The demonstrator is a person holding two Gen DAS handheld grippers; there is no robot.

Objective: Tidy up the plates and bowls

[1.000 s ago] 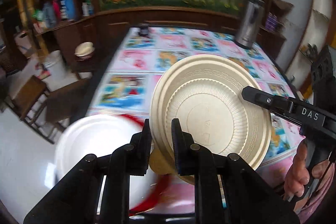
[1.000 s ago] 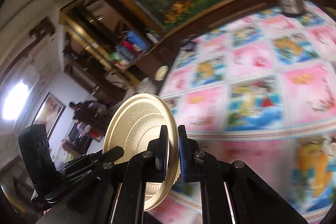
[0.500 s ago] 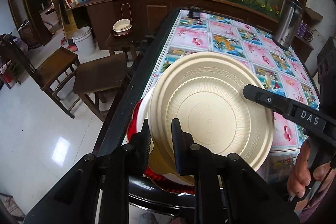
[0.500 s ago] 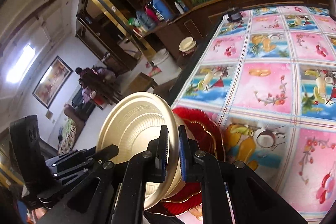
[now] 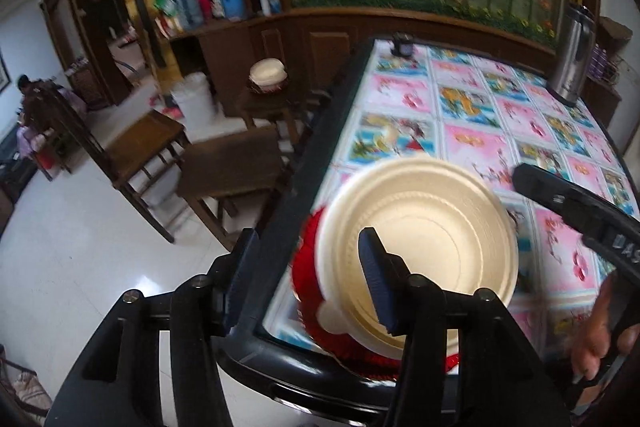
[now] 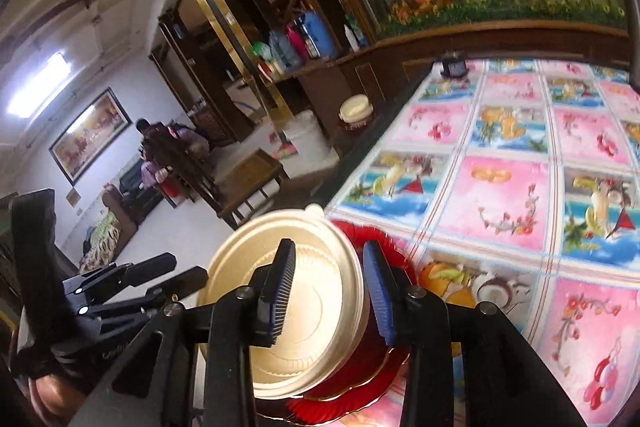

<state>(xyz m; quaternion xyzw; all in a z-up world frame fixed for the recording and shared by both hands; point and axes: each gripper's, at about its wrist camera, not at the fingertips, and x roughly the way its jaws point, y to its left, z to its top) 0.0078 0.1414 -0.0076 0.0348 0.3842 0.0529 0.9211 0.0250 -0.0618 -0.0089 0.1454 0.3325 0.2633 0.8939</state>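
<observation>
- Left wrist view: the left tool (image 5: pixel 306 277) stands wide apart and grips nothing, its right finger in front of the cream plate (image 5: pixel 420 247) and its left finger out past the counter (image 5: pixel 480 131) edge.
- The cream plate lies on top of the red plates (image 5: pixel 306 267) at the near left corner of the counter, which is covered with a pink and blue picture cloth.
- The right tool (image 5: pixel 576 211) reaches in from the right, just beside the cream plate's rim.
- Right wrist view: the right tool (image 6: pixel 330 293) is spread wide with nothing between its fingers; the cream plate (image 6: pixel 312 327) shows in the gap behind them.
- The red plates (image 6: pixel 384 247) stick out from under it on the counter (image 6: pixel 500 195).
- The left tool (image 6: pixel 132 287) sits at the left, near the plate's rim.
</observation>
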